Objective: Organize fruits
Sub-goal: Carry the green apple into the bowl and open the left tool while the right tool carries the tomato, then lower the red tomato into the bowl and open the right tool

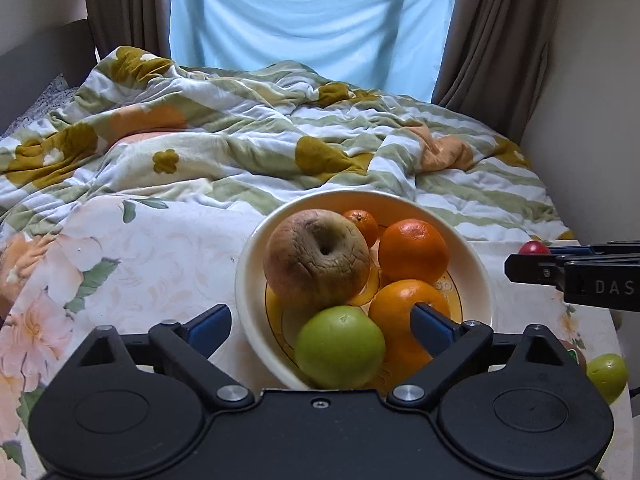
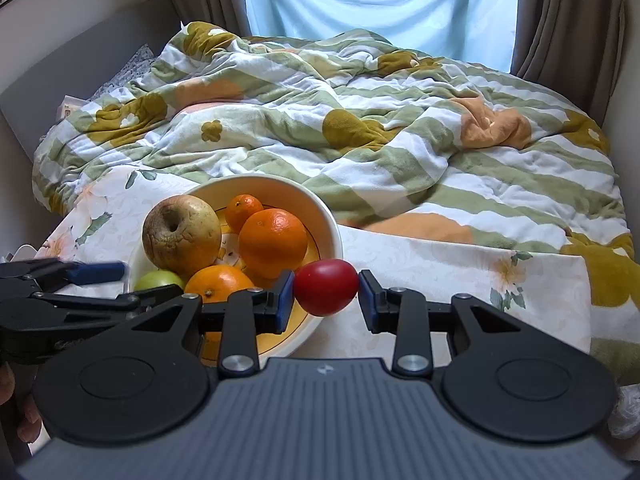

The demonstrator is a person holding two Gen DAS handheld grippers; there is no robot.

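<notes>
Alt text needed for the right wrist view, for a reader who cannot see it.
The right gripper is shut on a red fruit beside the rim of a cream bowl that holds a wrinkled apple, three oranges and a green apple. The bowl sits on a floral cloth in front of a rumpled quilt; the left gripper reaches in from the left.

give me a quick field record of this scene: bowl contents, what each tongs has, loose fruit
bowl: cream bowl on floral cloth
in bowl: wrinkled apple, green apple, two oranges, small mandarin
left tongs: open, empty, over bowl's near edge
right tongs: shut on red fruit, beside bowl
loose fruit: green fruit on cloth outside bowl
behind: rumpled quilt
</notes>
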